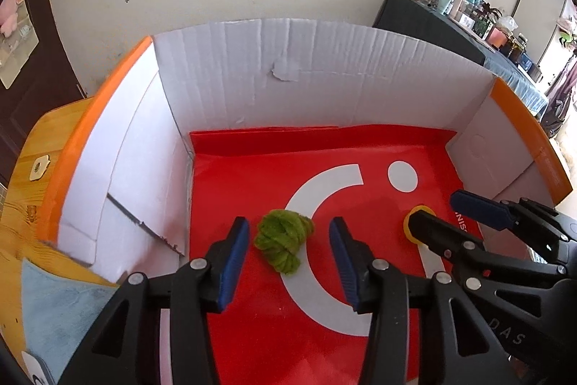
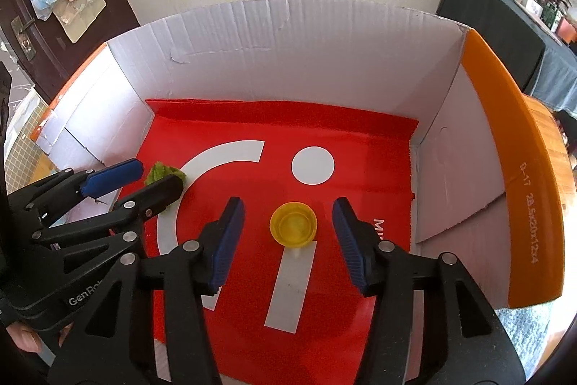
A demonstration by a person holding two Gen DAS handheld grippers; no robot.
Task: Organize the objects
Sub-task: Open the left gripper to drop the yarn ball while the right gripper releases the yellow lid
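The cardboard box, stiff-walled with a red printed floor, holds both things near the middle of that floor, well clear of its corners. The green yarn bundle lies between the spread pads of the left gripper, untouched; it looks soft and light and would likely squash, so pinch across its thick middle. The yellow cap, smaller, rigid and probably slick, sits mouth-up between the open right gripper, best taken across its rim.

The cardboard box (red sheet lining its floor) holds a green yarn bundle and yellow cap.
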